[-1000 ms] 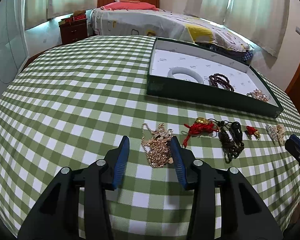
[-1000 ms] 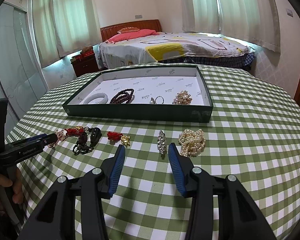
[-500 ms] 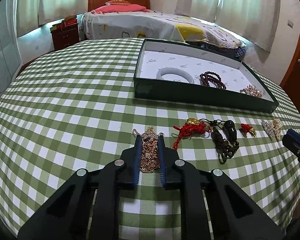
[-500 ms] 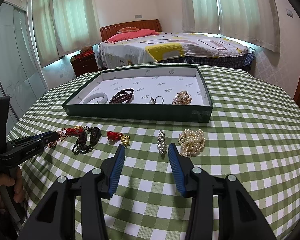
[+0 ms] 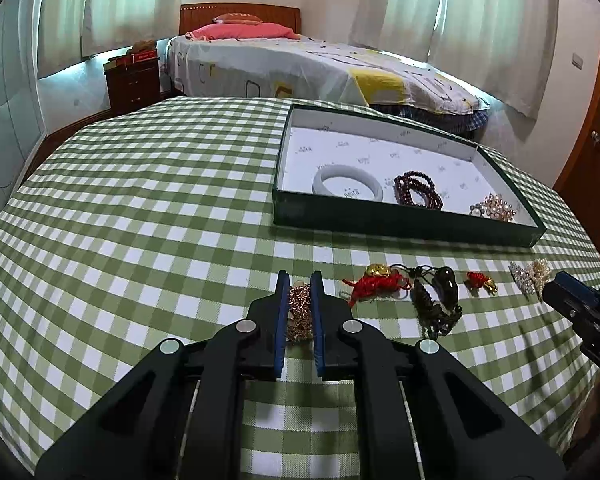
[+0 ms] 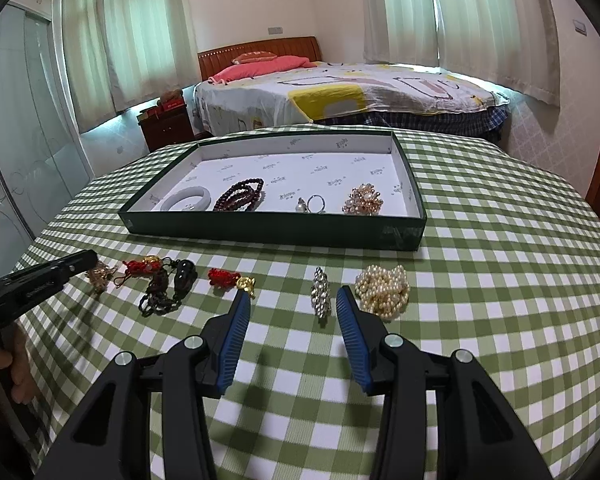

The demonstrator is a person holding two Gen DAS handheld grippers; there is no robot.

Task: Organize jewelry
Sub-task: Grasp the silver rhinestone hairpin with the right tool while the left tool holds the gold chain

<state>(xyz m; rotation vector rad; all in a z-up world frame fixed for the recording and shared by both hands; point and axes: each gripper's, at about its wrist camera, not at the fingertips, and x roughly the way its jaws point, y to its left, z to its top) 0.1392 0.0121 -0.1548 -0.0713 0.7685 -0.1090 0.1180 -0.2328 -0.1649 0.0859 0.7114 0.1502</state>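
Observation:
My left gripper (image 5: 299, 280) is shut on a gold chain necklace (image 5: 299, 312), also seen in the right wrist view (image 6: 100, 274). My right gripper (image 6: 292, 300) is open and empty over the cloth, with a rhinestone brooch (image 6: 321, 294) between its fingertips and a pearl necklace (image 6: 383, 288) just right of it. The green tray (image 6: 276, 232) holds a white bangle (image 6: 186, 202), dark red beads (image 6: 239, 200), a ring (image 6: 314, 204) and a pearl cluster (image 6: 363, 200).
On the checked tablecloth lie a red knot charm with gold piece (image 5: 374, 282), a dark beaded cord with black pendant (image 5: 436, 300) and a small red-gold charm (image 5: 480, 282). A bed (image 6: 340, 92) and nightstand (image 6: 166, 128) stand beyond the table.
My left gripper moved forward over the gold chain and closed on it. My right gripper has stayed still and open.

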